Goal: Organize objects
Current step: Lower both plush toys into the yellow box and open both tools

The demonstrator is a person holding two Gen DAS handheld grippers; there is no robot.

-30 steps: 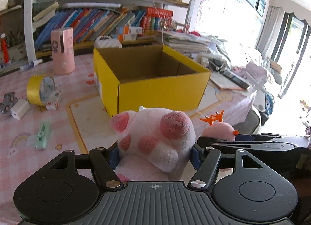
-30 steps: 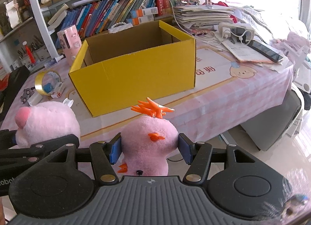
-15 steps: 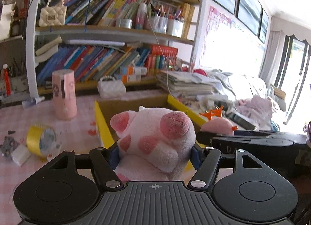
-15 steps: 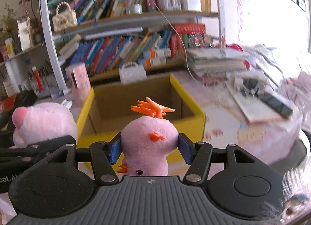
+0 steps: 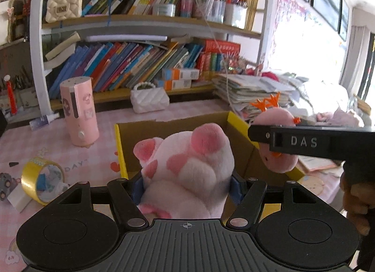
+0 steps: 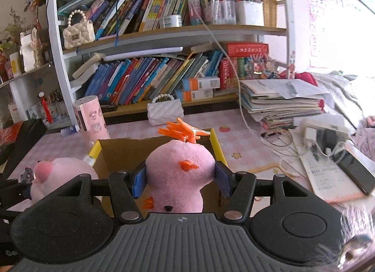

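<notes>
The pink paw plush (image 5: 187,166) clamped in your left gripper (image 5: 187,184) and the pink chick plush (image 6: 179,173) pinched in your right gripper (image 6: 180,179) have risen from table height to above the open yellow box (image 5: 239,121), so both look ready to drop in.

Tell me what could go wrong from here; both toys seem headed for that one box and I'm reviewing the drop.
1. The left gripper with the pink paw plush and the right gripper with the pink bird plush sit side by side over the yellow box; they might bump.
2. The bird hangs near the box's right wall and may land on the rim or outside it.
</notes>
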